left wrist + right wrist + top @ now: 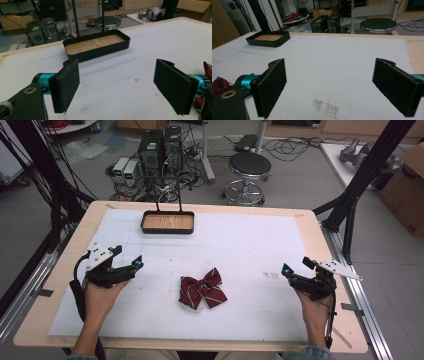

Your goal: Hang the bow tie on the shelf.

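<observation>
- Forearms enter the high view at 6 o'clock; each hand carries a tong. Left gripper (131,266) rests at 9 o'clock on the sheet and right gripper (291,273) at 3 o'clock; both stand with jaws spread wide and nothing between them.
- Bow tie (202,289): soft woven cloth, dark red with pale diagonal stripes, two flared lobes pinched at a central knot. It lies flat just below the table's centre, between the grippers and apart from both; one red edge (207,70) shows past the left gripper's far jaw.
- Judged step: approach and pick up the bow tie. Closing on the knot, the thickest and firmest part, should hold better than pinching a limp lobe, which may fold or drag on the sheet.
- Jaw pads (270,87): flat black rectangles with a fuzzy, felt-like face suited to fabric.
- White sheet (250,245): matt, slightly grainy, faintly smudged, laid over a pale wooden table (310,225) with rounded corners.
- Tray (167,222) at 12 o'clock: shallow, black-walled, rounded rectangle with a wood-grain floor, a likely destination.
</observation>
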`<state>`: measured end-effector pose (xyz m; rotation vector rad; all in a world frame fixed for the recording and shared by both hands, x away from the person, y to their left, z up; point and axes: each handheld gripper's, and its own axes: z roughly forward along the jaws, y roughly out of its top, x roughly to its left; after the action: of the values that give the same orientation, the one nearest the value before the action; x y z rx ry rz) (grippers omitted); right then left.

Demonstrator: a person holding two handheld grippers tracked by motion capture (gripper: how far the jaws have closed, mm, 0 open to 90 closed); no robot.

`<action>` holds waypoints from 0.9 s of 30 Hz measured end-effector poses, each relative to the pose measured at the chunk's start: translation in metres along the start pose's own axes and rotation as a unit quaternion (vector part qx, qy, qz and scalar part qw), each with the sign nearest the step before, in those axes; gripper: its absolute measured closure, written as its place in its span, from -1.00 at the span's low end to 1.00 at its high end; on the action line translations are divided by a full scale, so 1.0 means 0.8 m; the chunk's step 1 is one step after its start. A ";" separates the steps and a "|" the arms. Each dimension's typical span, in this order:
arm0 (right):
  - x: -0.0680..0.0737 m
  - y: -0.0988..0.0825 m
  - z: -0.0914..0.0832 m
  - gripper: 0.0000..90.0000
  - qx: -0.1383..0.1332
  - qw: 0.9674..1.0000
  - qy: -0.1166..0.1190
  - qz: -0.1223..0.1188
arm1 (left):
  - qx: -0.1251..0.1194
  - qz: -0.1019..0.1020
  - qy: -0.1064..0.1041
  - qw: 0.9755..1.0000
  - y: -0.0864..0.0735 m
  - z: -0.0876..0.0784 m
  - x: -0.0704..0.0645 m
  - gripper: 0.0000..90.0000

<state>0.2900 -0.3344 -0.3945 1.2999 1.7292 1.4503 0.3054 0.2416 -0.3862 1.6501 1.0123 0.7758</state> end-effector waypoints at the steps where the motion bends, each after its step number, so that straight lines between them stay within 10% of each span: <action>1: 0.000 0.000 0.000 -0.76 0.000 1.000 0.000 -0.001 | 0.002 0.002 0.001 1.000 0.000 0.000 0.000 -0.53; 27: 0.004 0.002 -0.002 -0.76 -0.003 1.000 0.000 -0.002 | -0.011 0.008 -0.006 1.000 0.004 -0.004 -0.004 -0.53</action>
<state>0.2881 -0.3322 -0.3921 1.2917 1.7255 1.4516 0.3020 0.2398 -0.3822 1.6440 0.9797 0.7845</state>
